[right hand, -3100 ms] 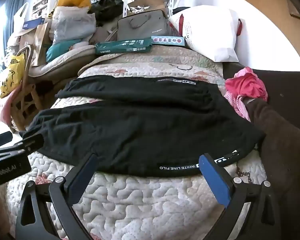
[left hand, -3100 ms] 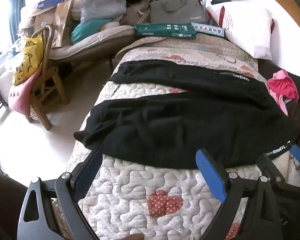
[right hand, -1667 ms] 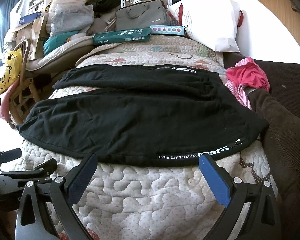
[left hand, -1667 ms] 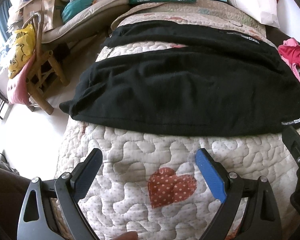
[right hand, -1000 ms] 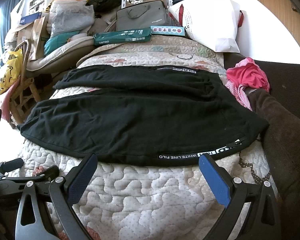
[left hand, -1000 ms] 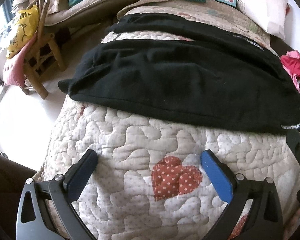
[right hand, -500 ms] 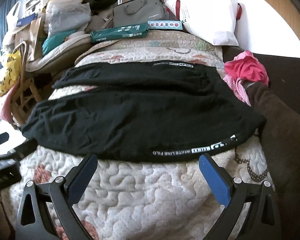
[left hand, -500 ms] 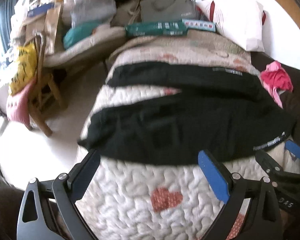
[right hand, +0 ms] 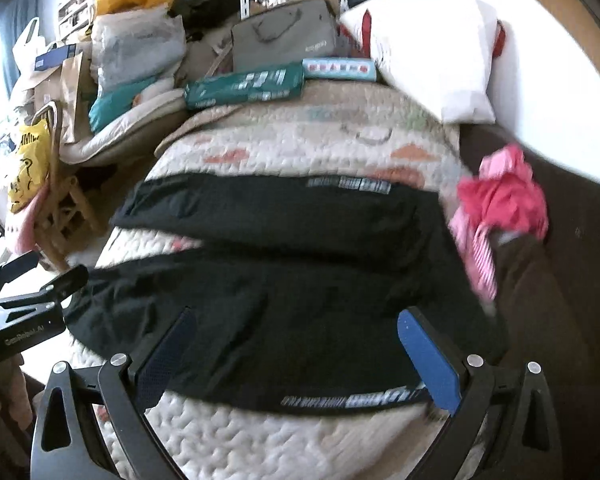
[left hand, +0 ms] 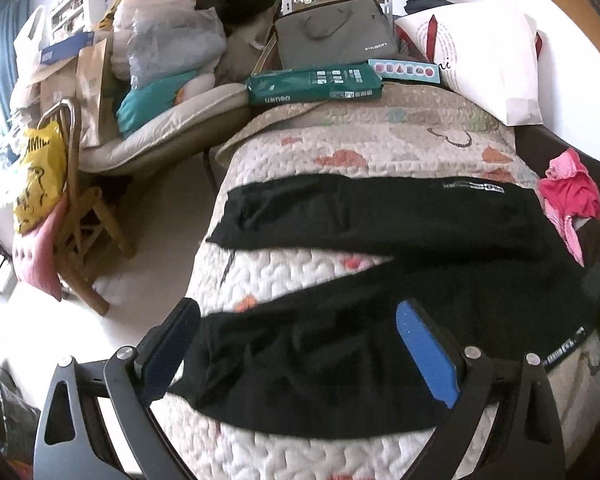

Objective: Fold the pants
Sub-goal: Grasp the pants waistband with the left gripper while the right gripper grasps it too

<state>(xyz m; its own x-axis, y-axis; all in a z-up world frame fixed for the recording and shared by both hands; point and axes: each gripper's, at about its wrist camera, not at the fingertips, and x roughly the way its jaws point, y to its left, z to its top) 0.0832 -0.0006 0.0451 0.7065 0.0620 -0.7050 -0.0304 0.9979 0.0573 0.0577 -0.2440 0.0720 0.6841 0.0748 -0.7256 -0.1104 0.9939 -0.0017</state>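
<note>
black pants (left hand: 380,308) lie flat on the quilted bed cover (left hand: 380,152), legs apart in a V | left gripper (left hand: 300,352) wide apart, holding nothing, over the near leg | right gripper (right hand: 296,354) wide apart, holding nothing, over the waistband side

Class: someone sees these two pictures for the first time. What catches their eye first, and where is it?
The black pants spread flat across the heart-patterned quilt, legs apart. Next, each open blue-padded claw, left and right, above the near leg. Then the pink garment at the bed's right edge.
</note>
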